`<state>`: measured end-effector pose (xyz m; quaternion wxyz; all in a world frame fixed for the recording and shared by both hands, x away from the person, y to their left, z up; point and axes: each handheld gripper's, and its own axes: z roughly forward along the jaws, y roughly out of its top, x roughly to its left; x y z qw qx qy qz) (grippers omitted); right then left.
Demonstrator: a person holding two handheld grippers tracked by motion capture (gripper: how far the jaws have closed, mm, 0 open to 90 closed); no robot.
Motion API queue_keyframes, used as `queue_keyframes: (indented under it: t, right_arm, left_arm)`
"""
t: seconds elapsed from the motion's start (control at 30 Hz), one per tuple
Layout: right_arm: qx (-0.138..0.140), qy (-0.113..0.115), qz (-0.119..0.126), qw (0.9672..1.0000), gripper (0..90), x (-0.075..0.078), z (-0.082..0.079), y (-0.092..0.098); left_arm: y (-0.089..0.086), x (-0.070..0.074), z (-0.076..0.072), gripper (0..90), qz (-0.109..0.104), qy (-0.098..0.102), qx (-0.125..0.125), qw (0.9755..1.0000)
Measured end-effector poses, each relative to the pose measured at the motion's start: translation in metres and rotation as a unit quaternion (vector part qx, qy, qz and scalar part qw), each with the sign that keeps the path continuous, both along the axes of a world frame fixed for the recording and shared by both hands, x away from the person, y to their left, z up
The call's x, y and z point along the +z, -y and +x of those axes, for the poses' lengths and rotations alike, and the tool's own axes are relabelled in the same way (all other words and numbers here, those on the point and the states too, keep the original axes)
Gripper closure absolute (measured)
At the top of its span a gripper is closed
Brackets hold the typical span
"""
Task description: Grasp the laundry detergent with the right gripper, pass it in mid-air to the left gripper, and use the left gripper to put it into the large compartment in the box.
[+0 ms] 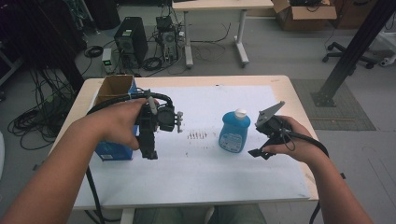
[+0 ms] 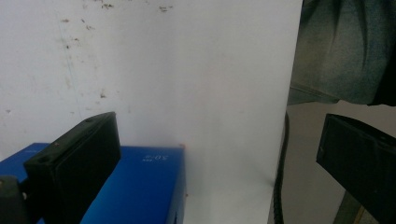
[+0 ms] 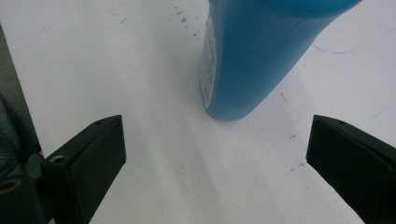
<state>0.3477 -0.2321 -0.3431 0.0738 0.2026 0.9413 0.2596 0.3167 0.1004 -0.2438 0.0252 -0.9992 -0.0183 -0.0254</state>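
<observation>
On the table [image 1: 280,84] there is one white sheet [image 1: 201,177], one blue bottle [image 1: 234,133] with one white cap [image 1: 240,112] at about 3 o'clock of the sheet's centre, and one blue box [image 1: 112,151] at about 9 o'clock, with one open brown carton [image 1: 114,86] behind it at 10 o'clock. Two grippers are in the air, the left gripper [image 1: 148,151] and the right gripper [image 1: 258,152], each with two black jaws, held by two hands.

On the floor at 12 o'clock stand two computer towers [image 1: 130,39], one second table [image 1: 215,4], and one cardboard box [image 1: 303,14] at 1 o'clock.
</observation>
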Motion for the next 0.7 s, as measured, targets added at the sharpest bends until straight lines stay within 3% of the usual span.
queue_keyframes:
  t: [0.7]
  right_arm:
    - [-0.017,0.004,0.067,0.9976,4.7,-0.027,0.012,-0.001]
  left_arm:
    - [-0.002,-0.005,0.001,0.2,0.000,-0.007,0.001,1.0000]
